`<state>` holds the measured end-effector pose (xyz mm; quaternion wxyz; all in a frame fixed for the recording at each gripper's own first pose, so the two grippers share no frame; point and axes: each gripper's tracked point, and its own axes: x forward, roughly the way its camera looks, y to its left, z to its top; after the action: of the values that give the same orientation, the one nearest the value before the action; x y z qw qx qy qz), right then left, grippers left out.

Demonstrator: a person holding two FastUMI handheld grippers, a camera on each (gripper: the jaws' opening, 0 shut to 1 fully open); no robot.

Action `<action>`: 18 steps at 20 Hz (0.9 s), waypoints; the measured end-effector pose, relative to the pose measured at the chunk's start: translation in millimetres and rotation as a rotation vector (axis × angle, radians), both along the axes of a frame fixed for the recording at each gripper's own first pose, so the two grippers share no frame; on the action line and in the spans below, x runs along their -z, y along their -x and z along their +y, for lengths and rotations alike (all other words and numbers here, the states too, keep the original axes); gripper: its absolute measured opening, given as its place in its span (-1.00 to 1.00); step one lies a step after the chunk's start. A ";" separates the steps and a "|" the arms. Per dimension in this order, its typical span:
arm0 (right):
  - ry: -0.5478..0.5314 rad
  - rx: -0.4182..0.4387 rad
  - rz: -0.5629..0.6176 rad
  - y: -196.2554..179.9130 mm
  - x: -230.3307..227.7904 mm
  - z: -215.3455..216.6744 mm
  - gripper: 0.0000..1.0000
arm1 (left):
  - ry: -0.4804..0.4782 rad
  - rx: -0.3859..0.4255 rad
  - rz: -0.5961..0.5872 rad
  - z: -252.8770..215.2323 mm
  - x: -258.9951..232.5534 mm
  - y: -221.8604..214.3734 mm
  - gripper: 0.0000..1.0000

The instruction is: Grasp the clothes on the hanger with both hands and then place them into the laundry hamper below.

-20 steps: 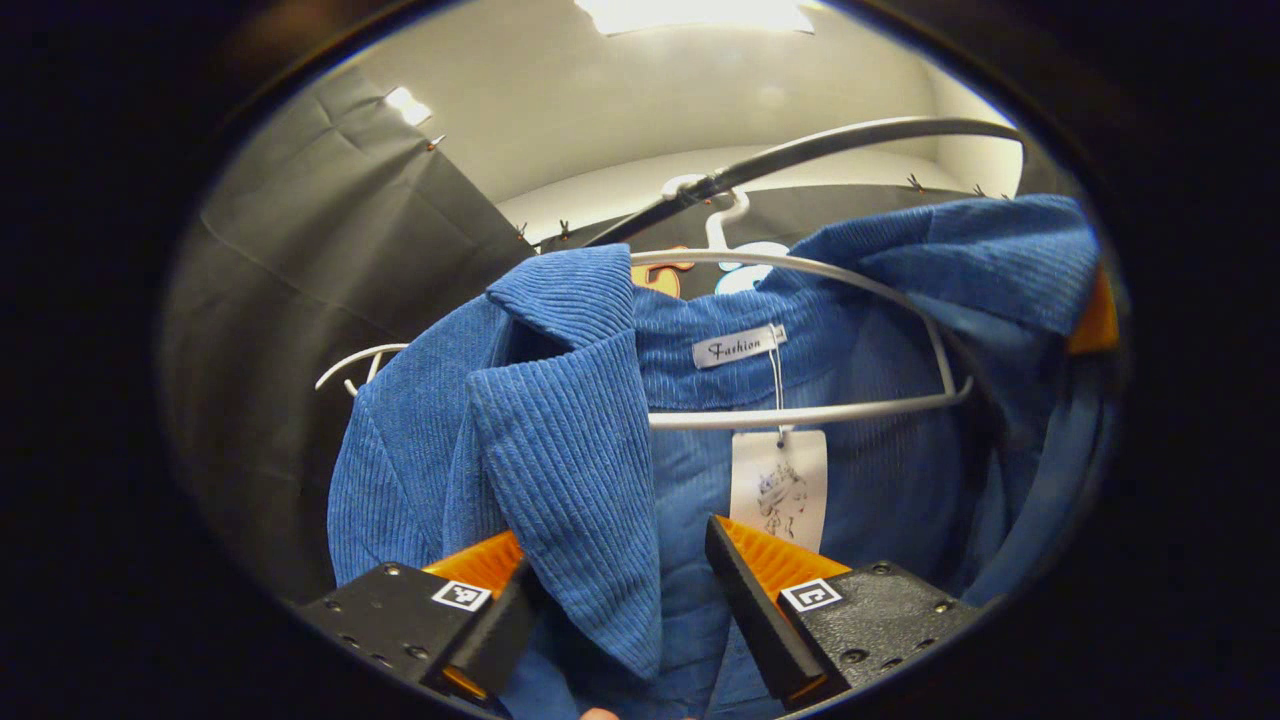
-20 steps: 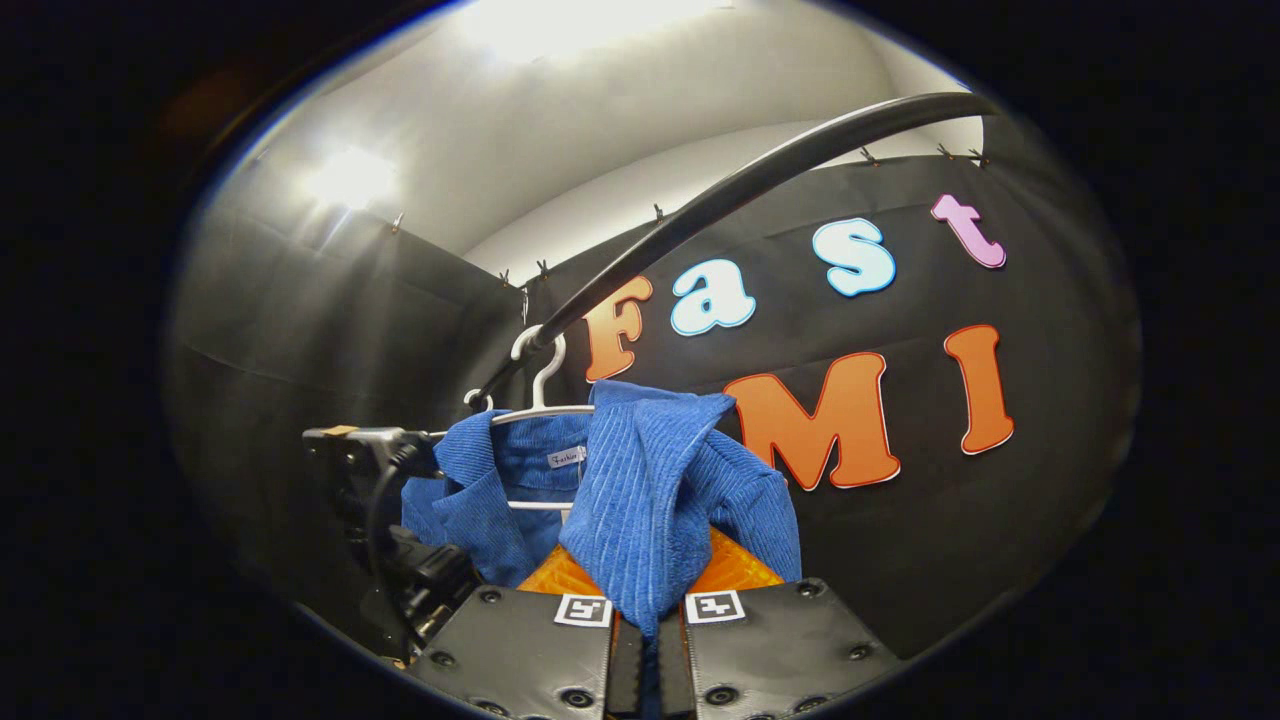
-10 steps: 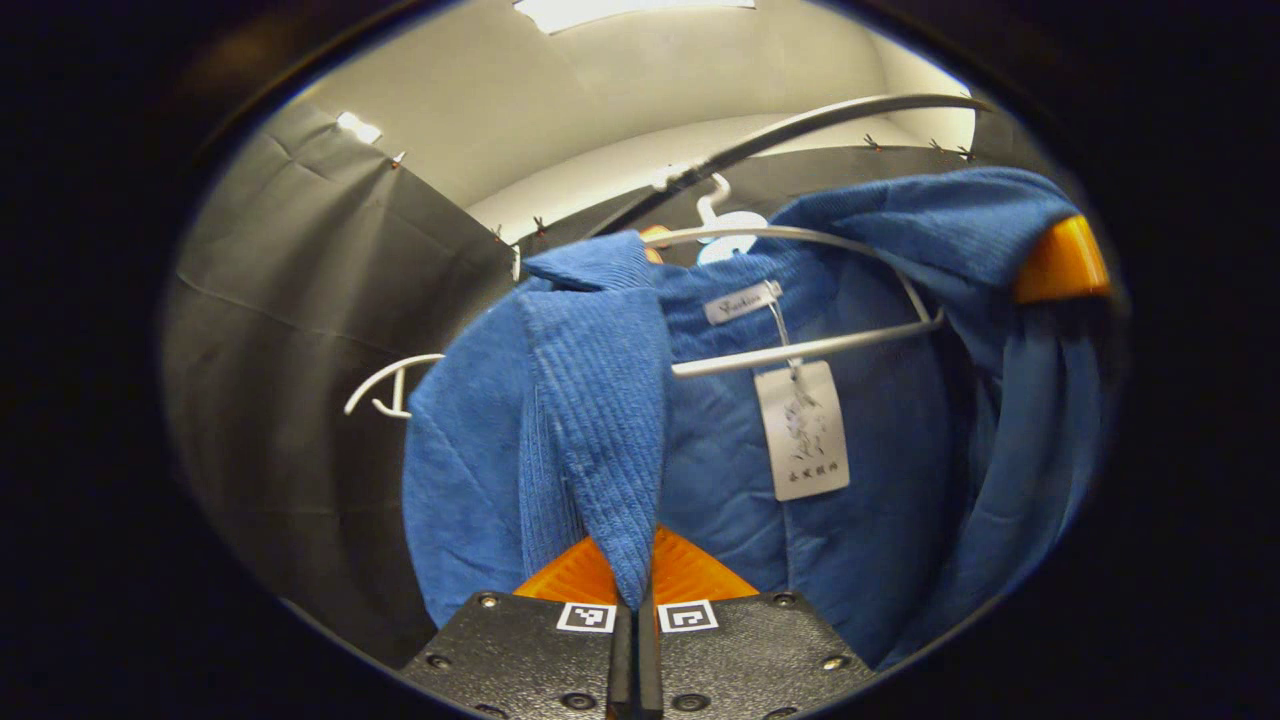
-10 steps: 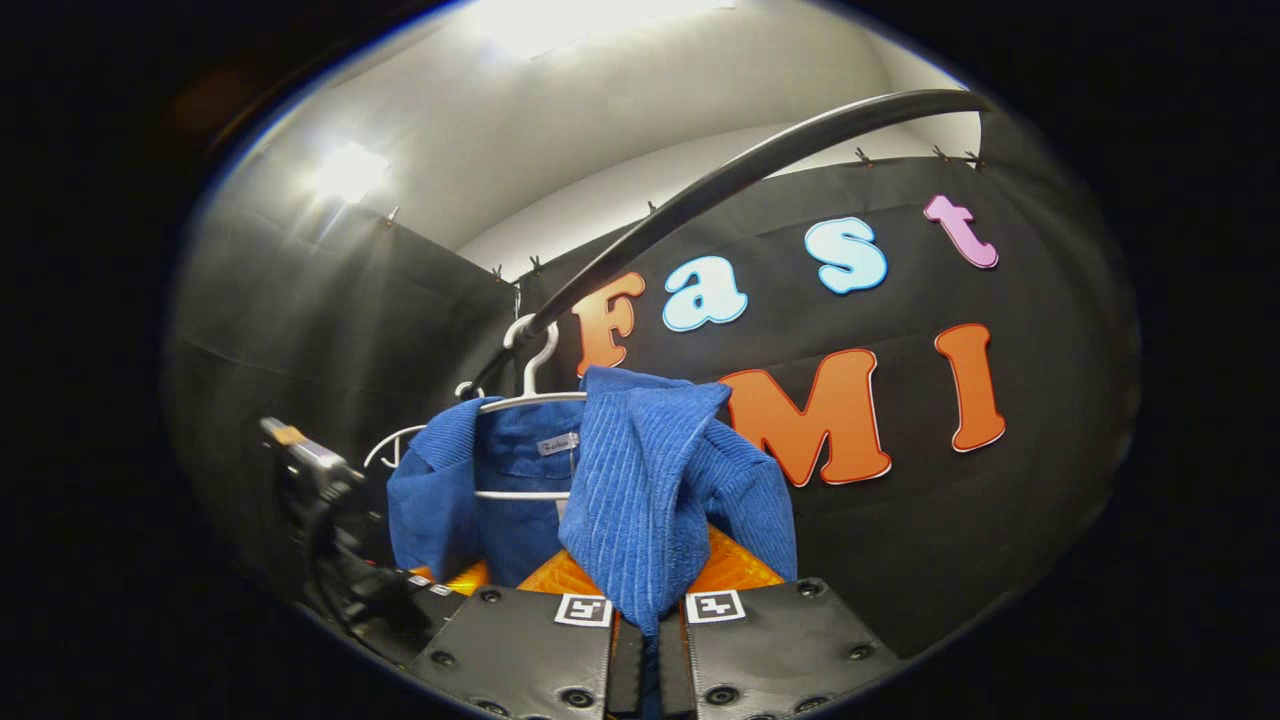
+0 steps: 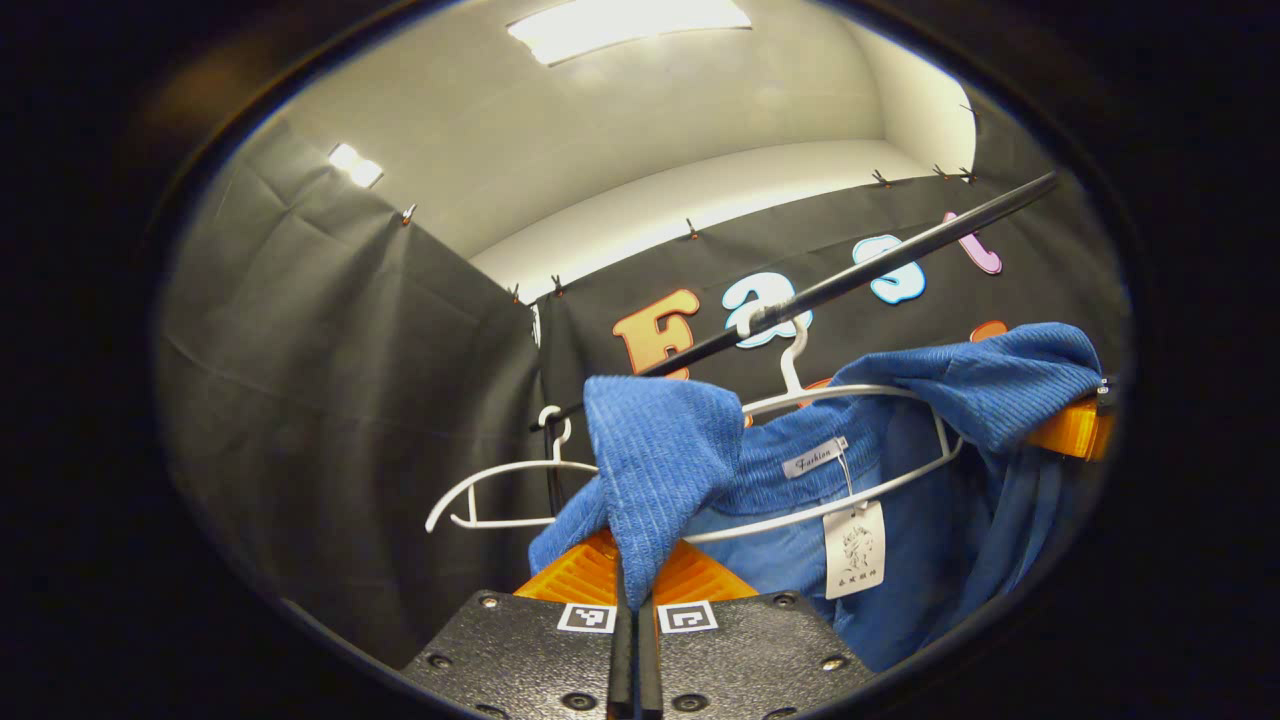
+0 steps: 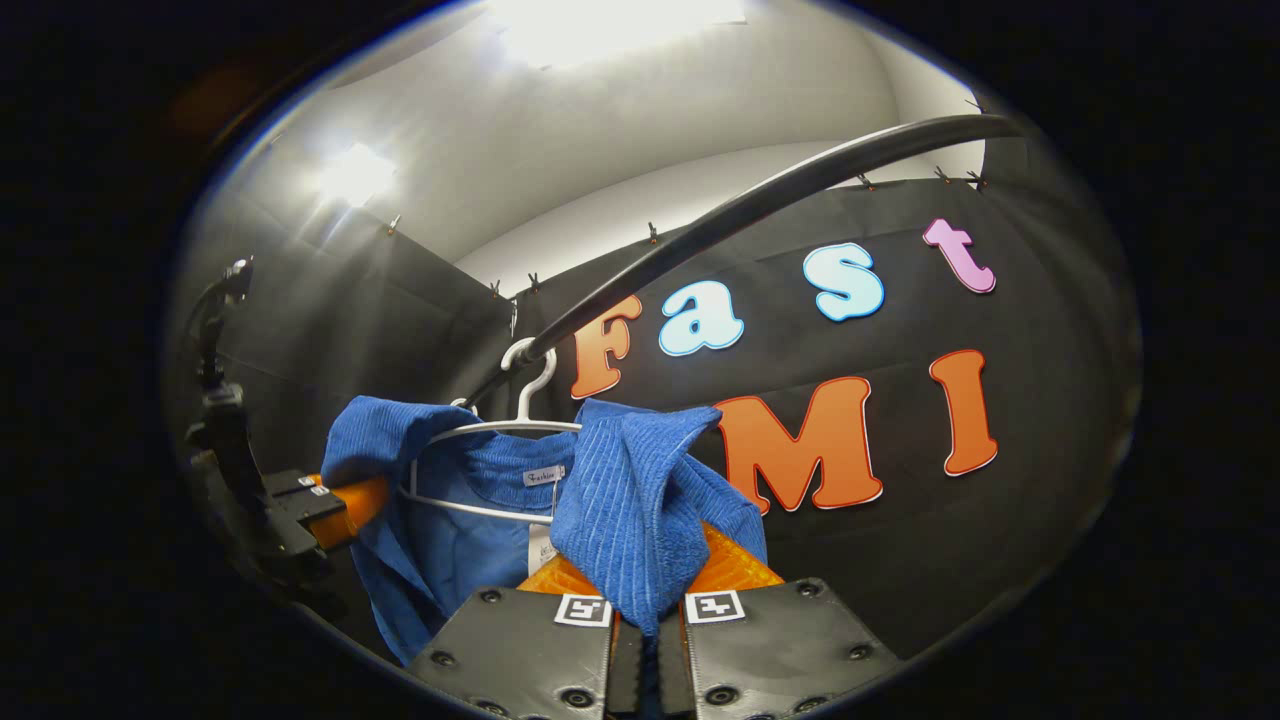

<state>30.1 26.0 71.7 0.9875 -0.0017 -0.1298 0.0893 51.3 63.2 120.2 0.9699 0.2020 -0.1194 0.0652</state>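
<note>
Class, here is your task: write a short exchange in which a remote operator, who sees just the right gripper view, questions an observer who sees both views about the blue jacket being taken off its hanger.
Operator: My right gripper is shut on a fold of the blue jacket. Is the left gripper holding it too?
Observer: Yes. In the left gripper view, the left gripper has its jaws closed on another fold of the jacket.
Operator: Does the rail carry anything else?
Observer: A bare white hanger hangs on it beside the jacket's hanger.
</note>
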 end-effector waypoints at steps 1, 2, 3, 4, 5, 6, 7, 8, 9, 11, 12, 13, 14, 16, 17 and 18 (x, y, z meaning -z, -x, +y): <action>0.001 -0.002 -0.007 0.2 -1.8 0.9 -0.75 | -0.031 0.007 -0.010 -0.6 -13.0 0.3 -0.96; 0.005 -0.003 -0.015 0.6 -4.1 1.5 -0.75 | -0.058 0.015 -0.019 -0.6 -25.8 0.6 -0.99; 0.011 0.000 -0.019 0.9 -5.0 1.2 -0.75 | -0.077 0.031 -0.027 -1.6 -35.9 1.5 -0.99; 0.014 0.004 -0.027 2.6 -6.5 1.4 -0.75 | -0.086 0.048 -0.036 -2.4 -46.7 1.3 -0.92; 0.015 0.006 -0.034 3.9 -7.3 1.3 -0.75 | -0.091 0.048 -0.048 1.4 -58.2 0.4 -0.95; 0.014 0.005 -0.039 5.6 -8.7 1.6 -0.75 | -0.096 0.038 -0.060 8.0 -67.9 -0.1 -0.97; 0.014 0.003 -0.042 4.6 -9.8 2.0 -0.75 | -0.101 0.021 -0.072 16.7 -77.3 -1.6 -1.00; 0.015 0.004 -0.042 3.7 -9.4 1.5 -0.75 | -0.104 0.008 -0.081 24.9 -86.1 -2.3 -0.96; 0.016 0.008 -0.043 3.4 -10.1 0.2 -0.75 | -0.100 0.001 -0.084 32.4 -92.0 -3.7 -0.96; 0.015 0.011 -0.045 2.1 -11.5 -2.0 -0.75 | -0.086 0.021 -0.071 43.2 -97.8 -9.4 -0.96; 0.015 0.013 -0.046 1.7 -12.5 -3.3 -0.75 | -0.082 0.034 -0.057 49.4 -97.0 -12.6 -0.96; 0.014 0.017 -0.048 1.8 -12.8 -5.5 -0.75 | -0.080 0.037 -0.040 57.6 -95.4 -14.6 -0.96; 0.014 0.020 -0.050 1.5 -14.6 -6.3 -0.75 | -0.077 0.033 -0.032 67.6 -94.9 -15.9 -0.96; 0.014 0.025 -0.052 -0.4 -15.0 -9.0 -0.75 | -0.048 0.036 -0.007 85.3 -89.0 -17.1 -0.96; 0.014 0.027 -0.050 -2.2 -14.6 -9.8 -0.75 | -0.027 0.039 0.010 93.4 -82.5 -18.6 -0.96; 0.013 0.028 -0.047 -3.1 -13.8 -10.2 -0.75 | -0.004 0.034 0.024 103.5 -76.1 -21.2 -0.99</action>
<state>33.2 15.9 85.5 0.9853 -0.0123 -0.1526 0.0761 72.5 166.7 196.3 0.9718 0.2026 -0.1112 0.0459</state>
